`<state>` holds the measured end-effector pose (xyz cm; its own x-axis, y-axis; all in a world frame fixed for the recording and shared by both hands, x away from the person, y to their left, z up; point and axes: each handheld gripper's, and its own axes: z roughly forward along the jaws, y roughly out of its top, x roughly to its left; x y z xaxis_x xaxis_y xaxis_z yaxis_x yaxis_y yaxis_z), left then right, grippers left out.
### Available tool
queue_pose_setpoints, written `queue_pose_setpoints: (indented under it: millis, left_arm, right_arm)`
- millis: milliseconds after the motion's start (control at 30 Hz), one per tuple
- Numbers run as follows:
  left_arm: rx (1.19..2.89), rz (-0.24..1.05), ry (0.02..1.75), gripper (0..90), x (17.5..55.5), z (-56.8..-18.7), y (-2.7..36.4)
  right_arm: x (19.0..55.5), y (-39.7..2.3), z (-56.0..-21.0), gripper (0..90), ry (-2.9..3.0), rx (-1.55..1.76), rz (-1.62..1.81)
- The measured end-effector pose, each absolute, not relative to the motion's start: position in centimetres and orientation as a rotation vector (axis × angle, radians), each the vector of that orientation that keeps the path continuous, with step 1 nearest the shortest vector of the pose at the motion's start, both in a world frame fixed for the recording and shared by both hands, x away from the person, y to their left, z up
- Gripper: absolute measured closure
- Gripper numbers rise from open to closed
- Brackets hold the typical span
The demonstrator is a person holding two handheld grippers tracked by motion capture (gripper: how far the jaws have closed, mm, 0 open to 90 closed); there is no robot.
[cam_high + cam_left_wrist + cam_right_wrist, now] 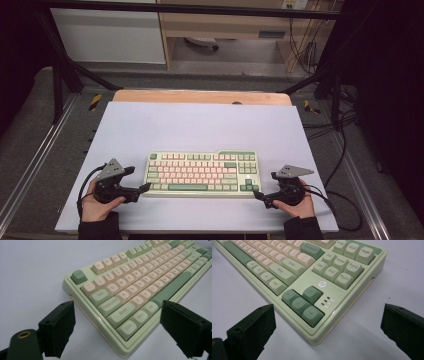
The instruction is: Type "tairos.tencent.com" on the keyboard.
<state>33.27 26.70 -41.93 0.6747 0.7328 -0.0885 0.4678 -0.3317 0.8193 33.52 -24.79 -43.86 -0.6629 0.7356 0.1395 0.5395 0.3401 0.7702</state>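
Here the keyboard point(202, 173), lying flat near the front edge of the pale table point(200, 125), is being approached from both ends, and the step in hand is judged to be a two-sided grasp at its near corners. To be done well, each corner is being best taken squarely: both jaws should be brought level with the case edge, one above and one below or one on each side, and the closing should be made on the green case rather than on the keycaps, which could be pressed or popped off. Both ends should be gripped together so that the board is not being twisted or dragged. The left hand-held gripper point(117, 327) is being held with its jaws apart around the Ctrl corner, with no contact discernible. The right hand-held gripper point(328, 325) is likewise being held wide open, nothing being clamped, the arrow-key corner lying between its jaws.
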Motion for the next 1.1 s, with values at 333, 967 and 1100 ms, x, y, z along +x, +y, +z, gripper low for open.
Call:
queue_pose_setpoints:
  millis: [333,967,1100]
  left_arm:
    - [2.004,0.379,0.919,16.7,33.5,-41.9,25.6]
    - [1.946,0.379,0.909,39.4,33.9,-40.8,23.4]
    - [1.924,0.378,0.904,44.5,33.9,-40.4,23.1]
  right_arm:
    - [33.6,-24.8,-43.9,0.4,2.376,1.151,1.225]
    - [33.6,-24.7,-44.0,0.4,2.380,1.154,1.216]
    - [33.6,-24.6,-44.0,0.4,2.381,1.150,1.213]
